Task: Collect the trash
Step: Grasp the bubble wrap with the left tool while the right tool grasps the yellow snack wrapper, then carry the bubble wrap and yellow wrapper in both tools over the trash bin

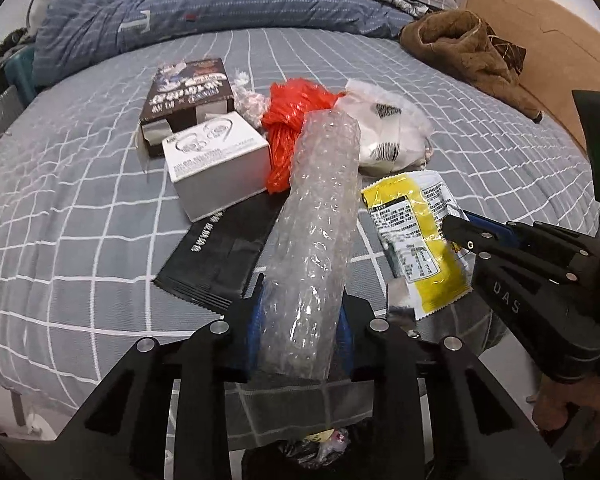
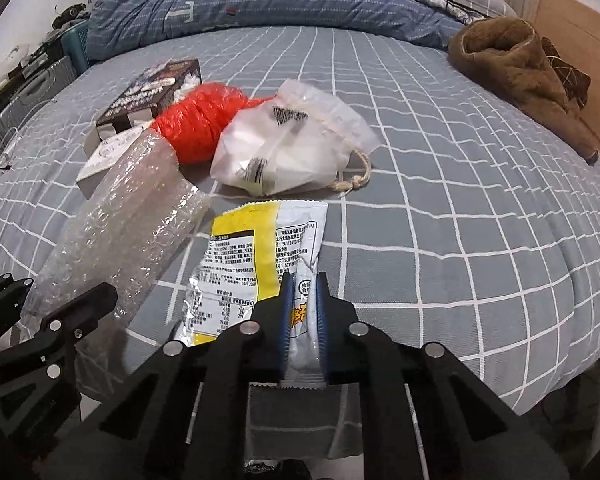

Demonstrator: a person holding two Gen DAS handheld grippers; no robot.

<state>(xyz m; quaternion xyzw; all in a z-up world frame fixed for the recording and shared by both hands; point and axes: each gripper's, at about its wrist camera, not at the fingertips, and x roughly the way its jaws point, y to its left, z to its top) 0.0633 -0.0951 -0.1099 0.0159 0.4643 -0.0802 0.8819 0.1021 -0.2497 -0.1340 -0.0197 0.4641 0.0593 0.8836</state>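
The near half of the bed (image 2: 460, 240) to the right of the yellow snack wrapper (image 2: 244, 264) lies bare, a wide stretch of checked sheet reaching up to the brown garment (image 2: 516, 68) near the far right edge. To the left the way is crowded: the bubble-wrap roll (image 1: 316, 240) slants across the middle, with the black packet (image 1: 224, 256) and white box (image 1: 216, 168) just beside it, the dark printed box (image 1: 188, 88), orange bag (image 1: 292, 120) and clear pouch (image 2: 292, 140) bunched behind. The rumpled blue quilt (image 1: 180, 12) closes off the far side. Open sheet also runs along the left of the pile
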